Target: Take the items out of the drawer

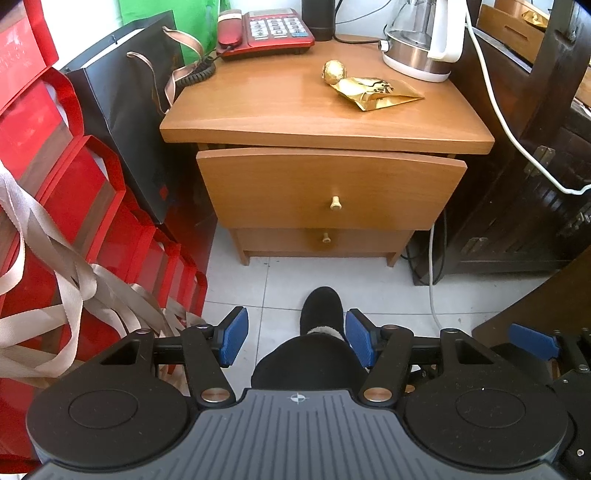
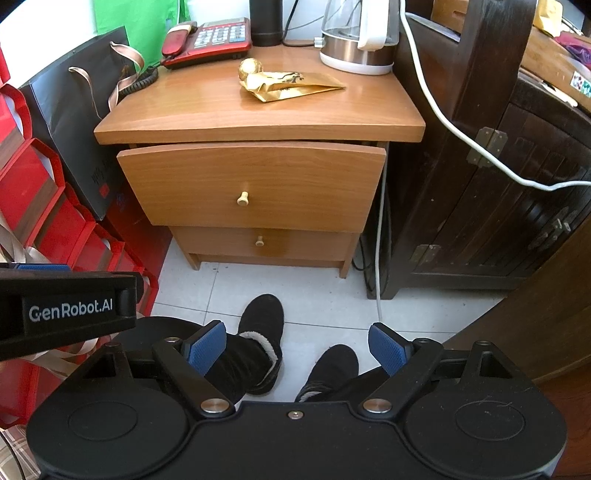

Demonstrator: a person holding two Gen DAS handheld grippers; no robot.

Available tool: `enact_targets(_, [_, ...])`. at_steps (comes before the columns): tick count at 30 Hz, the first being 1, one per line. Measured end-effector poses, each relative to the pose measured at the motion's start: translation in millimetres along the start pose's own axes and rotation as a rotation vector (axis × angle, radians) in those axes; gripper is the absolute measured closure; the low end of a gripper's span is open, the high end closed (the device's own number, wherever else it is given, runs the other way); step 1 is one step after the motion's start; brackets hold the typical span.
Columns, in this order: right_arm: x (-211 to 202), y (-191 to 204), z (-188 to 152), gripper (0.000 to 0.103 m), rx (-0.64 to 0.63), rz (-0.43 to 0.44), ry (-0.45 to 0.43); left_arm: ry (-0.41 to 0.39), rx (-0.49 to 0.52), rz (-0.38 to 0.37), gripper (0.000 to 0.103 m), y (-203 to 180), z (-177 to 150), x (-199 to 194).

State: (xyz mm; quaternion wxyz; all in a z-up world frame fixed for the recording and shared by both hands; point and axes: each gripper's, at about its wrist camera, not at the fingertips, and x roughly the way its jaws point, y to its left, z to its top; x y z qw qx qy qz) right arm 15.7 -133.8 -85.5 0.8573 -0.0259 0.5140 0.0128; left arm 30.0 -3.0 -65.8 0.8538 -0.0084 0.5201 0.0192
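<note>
A wooden nightstand has an upper drawer (image 1: pixel 328 184) (image 2: pixel 251 184) pulled out a little, with a pale knob (image 1: pixel 335 203) (image 2: pixel 242 198); its inside is hidden. The lower drawer (image 1: pixel 325 240) (image 2: pixel 260 242) is shut. A gold foil ball (image 1: pixel 333 71) (image 2: pixel 250 67) and a gold packet (image 1: pixel 376 92) (image 2: pixel 291 85) lie on the nightstand top. My left gripper (image 1: pixel 297 341) is open and empty, held back from the nightstand above the floor. My right gripper (image 2: pixel 297 349) is open and empty, also held back. The left gripper's body shows in the right wrist view (image 2: pixel 70 310).
A red telephone (image 1: pixel 264 31) and a kettle (image 1: pixel 421 40) stand at the back of the top. Red gift bags (image 1: pixel 55 184) and a black bag (image 1: pixel 133 110) crowd the left. A dark wooden cabinet (image 2: pixel 498 184) stands right, with a white cable (image 2: pixel 443 114). The person's black slippers (image 2: pixel 262 325) are on the tiled floor.
</note>
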Motion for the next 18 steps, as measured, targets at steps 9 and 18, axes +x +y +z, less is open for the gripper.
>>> enact_targets(9, [-1.2,0.8,-0.3,0.020,-0.001,-0.001,-0.004,-0.019,-0.001,0.010,0.041,-0.4,-0.2,-2.5])
enact_targets(18, [-3.3,0.5,0.2,0.020,0.003,-0.002,-0.013,-0.049,-0.005,0.024,0.041,0.6,0.2,-6.9])
